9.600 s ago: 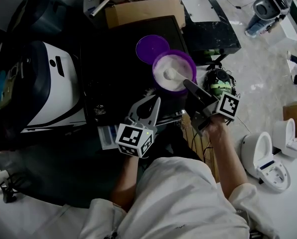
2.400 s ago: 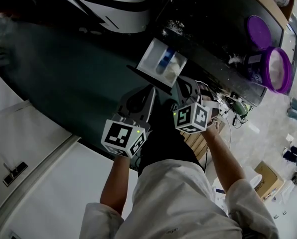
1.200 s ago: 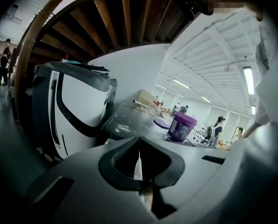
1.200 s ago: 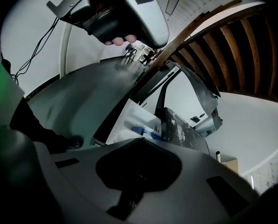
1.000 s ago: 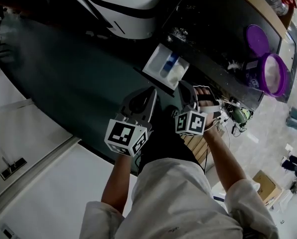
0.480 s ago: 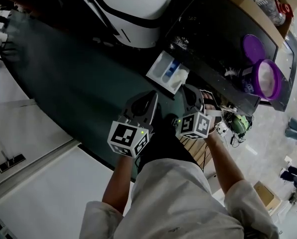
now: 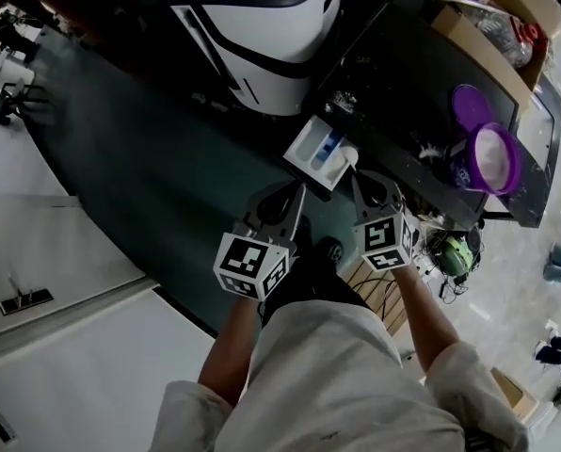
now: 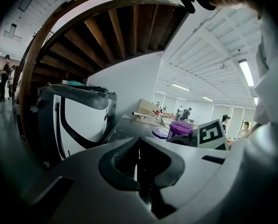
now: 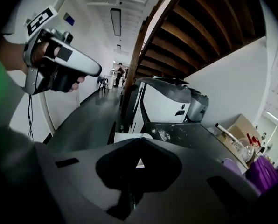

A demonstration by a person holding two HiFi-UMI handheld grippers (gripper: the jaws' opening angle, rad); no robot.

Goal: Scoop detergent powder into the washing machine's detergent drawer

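Note:
The white detergent drawer (image 7: pixel 320 152) stands pulled out from the dark machine front, with a blue insert and white powder inside. My right gripper (image 7: pixel 363 183) is shut just in front of the drawer's right corner, nothing visible between its jaws. My left gripper (image 7: pixel 296 196) is shut and empty, a little below the drawer's front edge. The purple powder tub (image 7: pixel 488 158) stands open on the dark top at the right, its lid (image 7: pixel 470 106) beside it. The drawer (image 9: pixel 128 137) shows beyond the right gripper (image 9: pixel 139 143). The left gripper (image 8: pixel 138 143) points at the white machine.
A white and black machine (image 7: pixel 266 26) stands left of the dark top (image 7: pixel 403 73). Cardboard boxes (image 7: pixel 478 40) sit at its far side. Dark green floor (image 7: pixel 139 168) runs to the left. A green device with cables (image 7: pixel 453 250) lies at lower right.
Earlier my right gripper was at the purple tub holding a scoop; now both grippers sit shut by the drawer. In the last second they edged slightly toward it and the view swung.

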